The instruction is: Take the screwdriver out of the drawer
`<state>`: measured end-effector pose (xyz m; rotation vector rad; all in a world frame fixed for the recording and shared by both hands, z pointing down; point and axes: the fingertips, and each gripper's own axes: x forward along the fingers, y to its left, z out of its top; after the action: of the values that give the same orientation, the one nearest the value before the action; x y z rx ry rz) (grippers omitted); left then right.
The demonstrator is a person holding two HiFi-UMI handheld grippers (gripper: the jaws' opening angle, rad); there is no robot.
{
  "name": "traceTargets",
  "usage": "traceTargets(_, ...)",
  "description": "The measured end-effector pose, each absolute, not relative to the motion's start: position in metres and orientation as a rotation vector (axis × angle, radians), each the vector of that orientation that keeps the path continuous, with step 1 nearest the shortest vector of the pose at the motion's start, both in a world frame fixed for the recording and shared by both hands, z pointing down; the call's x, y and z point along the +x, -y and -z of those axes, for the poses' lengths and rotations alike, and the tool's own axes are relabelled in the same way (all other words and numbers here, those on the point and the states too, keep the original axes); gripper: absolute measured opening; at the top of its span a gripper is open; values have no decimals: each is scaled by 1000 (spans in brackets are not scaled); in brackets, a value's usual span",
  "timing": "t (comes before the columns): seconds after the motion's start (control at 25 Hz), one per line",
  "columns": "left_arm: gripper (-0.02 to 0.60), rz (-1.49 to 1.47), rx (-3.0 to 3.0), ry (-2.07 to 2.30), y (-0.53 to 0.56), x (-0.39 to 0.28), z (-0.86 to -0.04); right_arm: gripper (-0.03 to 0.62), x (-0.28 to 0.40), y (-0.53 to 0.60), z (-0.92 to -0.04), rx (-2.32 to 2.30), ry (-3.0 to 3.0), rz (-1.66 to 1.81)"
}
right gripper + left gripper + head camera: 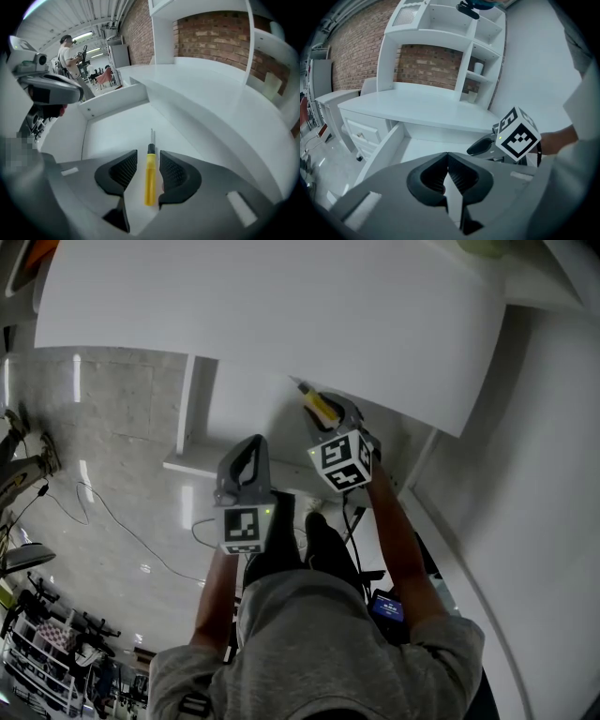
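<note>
A yellow-handled screwdriver with a black collar and thin metal shaft lies on the white floor of the open drawer, shaft pointing away. My right gripper stands open over it, one ribbed pad on each side of the handle with a gap on both sides. In the head view the screwdriver shows just under the desk edge, in front of the right gripper. My left gripper is shut on nothing and hangs over the drawer's left side; in the head view the left gripper is beside the right.
The white desktop overhangs the back of the drawer. A hutch with shelves holds a cup. A smaller drawer unit stands to the left. Cables lie on the floor. A person stands far off.
</note>
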<state>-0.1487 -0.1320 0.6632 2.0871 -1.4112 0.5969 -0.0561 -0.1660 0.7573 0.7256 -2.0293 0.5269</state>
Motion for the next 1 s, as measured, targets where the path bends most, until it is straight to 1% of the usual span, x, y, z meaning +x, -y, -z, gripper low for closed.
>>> traceTargets(0.36,12,-587,2069,1413,128,-156,-668,154,-57,160,-799,649,1910,-528)
traceTargets(0.48,12,-585,2073,1403,129,-157,-668,110,-59,160,-803,651,1887,-521)
traceTargets(0.6,12,-589,2075,1401,127,-154,-669,88,-57,158,-805,654,1882,-516)
traceTargets(1.0,12,-571,2073,1427,124,-167,-661,81,-62,156,-800,625,1866,-469)
